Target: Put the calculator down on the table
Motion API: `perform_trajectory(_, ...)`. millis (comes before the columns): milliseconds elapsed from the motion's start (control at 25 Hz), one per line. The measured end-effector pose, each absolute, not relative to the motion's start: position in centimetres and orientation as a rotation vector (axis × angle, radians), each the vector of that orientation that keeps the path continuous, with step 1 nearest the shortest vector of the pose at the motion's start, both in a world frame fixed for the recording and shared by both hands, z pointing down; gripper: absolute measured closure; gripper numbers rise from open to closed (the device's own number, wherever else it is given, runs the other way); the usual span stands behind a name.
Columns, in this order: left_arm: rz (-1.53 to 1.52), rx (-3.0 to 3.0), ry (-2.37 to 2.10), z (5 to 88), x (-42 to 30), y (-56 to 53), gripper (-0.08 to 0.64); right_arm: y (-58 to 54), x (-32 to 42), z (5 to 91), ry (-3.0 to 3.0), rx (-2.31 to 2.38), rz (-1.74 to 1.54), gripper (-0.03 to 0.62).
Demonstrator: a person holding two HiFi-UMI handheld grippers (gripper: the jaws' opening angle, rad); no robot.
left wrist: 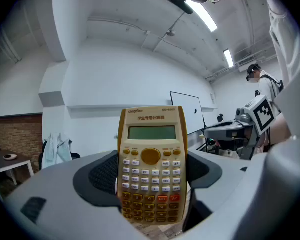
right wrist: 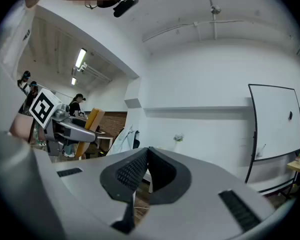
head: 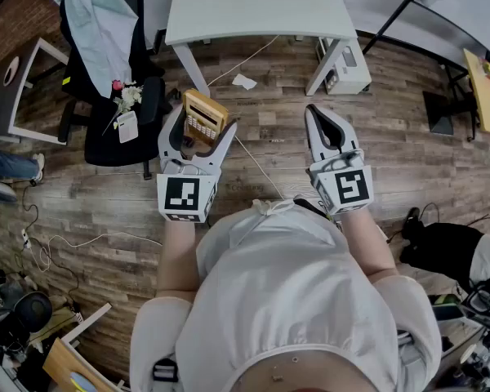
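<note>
A yellow-and-cream calculator [head: 203,113] stands upright between the jaws of my left gripper [head: 202,131], clamped by its sides in the air over the wooden floor. In the left gripper view its screen and keys [left wrist: 151,164] face the camera, with a dark pad [left wrist: 101,176] showing at its left side. My right gripper [head: 318,118] is level beside it, to the right, with its jaws shut and nothing in them; its two pads meet [right wrist: 146,158] in the right gripper view. A white table [head: 253,6] stands ahead, past both grippers.
A black office chair [head: 106,72] draped with light clothing stands at the left. A white box unit [head: 348,65] sits by the table's right leg. Cables trail across the floor [head: 261,170]. Other people and desks show far off in the gripper views.
</note>
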State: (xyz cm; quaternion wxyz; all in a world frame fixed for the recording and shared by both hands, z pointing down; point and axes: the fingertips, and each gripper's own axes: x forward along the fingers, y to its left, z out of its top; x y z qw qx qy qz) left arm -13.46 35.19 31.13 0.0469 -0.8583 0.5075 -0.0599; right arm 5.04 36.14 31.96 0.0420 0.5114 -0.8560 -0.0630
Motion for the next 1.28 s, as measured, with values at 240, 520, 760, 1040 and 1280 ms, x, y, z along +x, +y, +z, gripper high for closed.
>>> perform_trajectory(240,-0.187,-2.627,1.550,31.2,-14.0,34.8,0.155,35.7,4.5,32.0,-2.618,1.559,-0.196,0.589)
perform_trajectory(520,-0.195,-2.647,1.528,31.3,-14.0,34.3,0.155,35.0,3.9,32.0,-2.609,1.558,-0.183,0.589)
perform_trajectory(760,-0.203,-2.658,1.551,32.3,-14.5,33.0,0.155,33.4,4.1,33.0,-2.602,1.562,-0.145,0.588)
perform_trajectory(1040,-0.233,-2.668,1.608,33.6,-13.7,29.0,0.155,28.7,5.4,34.5,-2.610,1.546,-0.102,0.588)
perform_trajectory(1280,-0.287,-2.614,1.637,33.6,-11.6,23.5,0.155,21.4,6.9,35.2,-2.665,1.486,-0.046,0.586)
